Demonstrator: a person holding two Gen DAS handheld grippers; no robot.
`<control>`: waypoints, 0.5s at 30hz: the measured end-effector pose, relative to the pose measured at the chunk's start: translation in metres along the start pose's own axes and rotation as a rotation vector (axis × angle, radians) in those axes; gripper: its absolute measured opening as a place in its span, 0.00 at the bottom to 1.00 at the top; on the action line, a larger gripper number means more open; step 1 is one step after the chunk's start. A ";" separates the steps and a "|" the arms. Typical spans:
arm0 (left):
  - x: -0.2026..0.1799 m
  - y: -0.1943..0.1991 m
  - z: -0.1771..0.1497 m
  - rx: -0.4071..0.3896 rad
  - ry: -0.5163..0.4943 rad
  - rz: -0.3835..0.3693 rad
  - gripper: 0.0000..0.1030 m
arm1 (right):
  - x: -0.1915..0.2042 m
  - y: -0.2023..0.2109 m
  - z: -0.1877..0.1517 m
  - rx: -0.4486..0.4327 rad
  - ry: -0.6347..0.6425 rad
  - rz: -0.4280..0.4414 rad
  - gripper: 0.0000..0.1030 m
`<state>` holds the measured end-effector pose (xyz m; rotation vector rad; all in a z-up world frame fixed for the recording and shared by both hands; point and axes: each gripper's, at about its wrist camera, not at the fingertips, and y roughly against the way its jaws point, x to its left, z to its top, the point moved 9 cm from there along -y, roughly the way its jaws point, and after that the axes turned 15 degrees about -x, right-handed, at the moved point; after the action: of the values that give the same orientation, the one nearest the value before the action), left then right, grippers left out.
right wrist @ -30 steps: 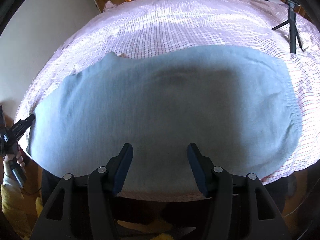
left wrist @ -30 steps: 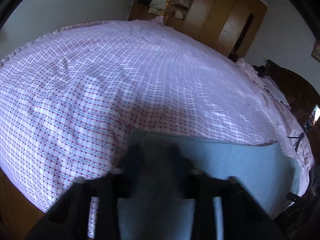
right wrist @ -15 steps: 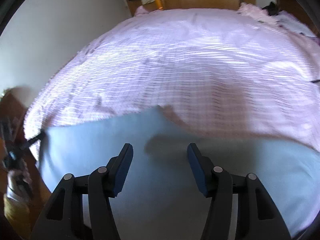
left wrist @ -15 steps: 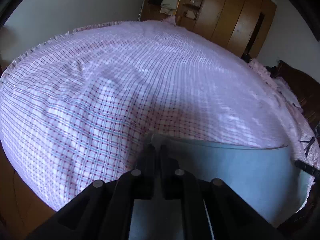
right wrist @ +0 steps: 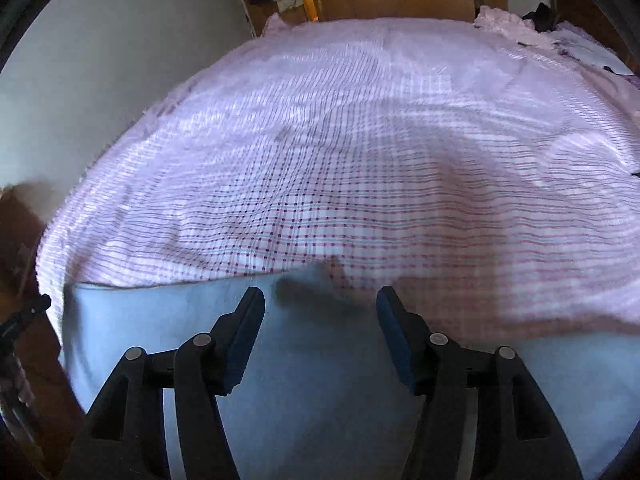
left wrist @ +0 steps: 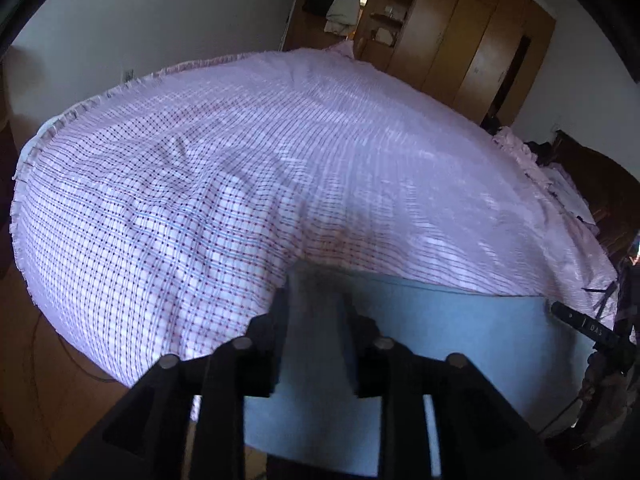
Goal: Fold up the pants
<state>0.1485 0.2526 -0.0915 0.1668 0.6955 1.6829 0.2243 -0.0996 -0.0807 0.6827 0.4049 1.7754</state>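
The light blue pants (left wrist: pixel 440 332) lie flat near the front edge of the bed, on the pink checked bedspread (left wrist: pixel 240 160). My left gripper (left wrist: pixel 314 296) is open, its fingers astride the pants' far left corner. In the right wrist view the pants (right wrist: pixel 168 328) fill the lower part. My right gripper (right wrist: pixel 320 300) is open and empty above the pants' far edge, its blue-padded fingers (right wrist: pixel 248 328) wide apart.
The bedspread (right wrist: pixel 380 140) stretches far ahead. Wooden wardrobes (left wrist: pixel 460 40) stand beyond the bed. Crumpled cloth (left wrist: pixel 532 156) lies at the bed's far right. The other gripper's black tip (left wrist: pixel 576 324) shows at the right, and at the left in the right wrist view (right wrist: pixel 24 316).
My left gripper was shut on the pants' corner half a second ago and has now opened. My right gripper, open throughout, has moved forward to the pants' far edge.
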 end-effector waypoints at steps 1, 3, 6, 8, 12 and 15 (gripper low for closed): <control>-0.005 0.002 -0.001 -0.001 -0.005 -0.010 0.28 | -0.002 0.010 -0.002 -0.007 0.001 -0.002 0.51; -0.017 0.009 -0.008 0.011 -0.022 -0.032 0.28 | -0.005 0.026 -0.007 -0.008 0.011 -0.012 0.51; -0.037 0.005 -0.016 0.037 -0.030 -0.076 0.28 | -0.014 0.047 -0.019 -0.002 0.031 -0.041 0.51; -0.046 -0.010 -0.024 0.066 -0.040 -0.084 0.28 | -0.020 0.049 -0.028 0.011 0.051 -0.059 0.51; -0.046 -0.043 -0.031 0.084 -0.078 -0.030 0.28 | -0.029 0.035 -0.037 0.053 0.037 -0.067 0.51; -0.039 -0.066 -0.036 0.122 -0.051 -0.005 0.28 | -0.034 0.008 -0.037 0.061 0.046 -0.089 0.51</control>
<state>0.1967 0.2084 -0.1454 0.2936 0.7601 1.6264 0.2015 -0.1322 -0.1132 0.6580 0.5146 1.7030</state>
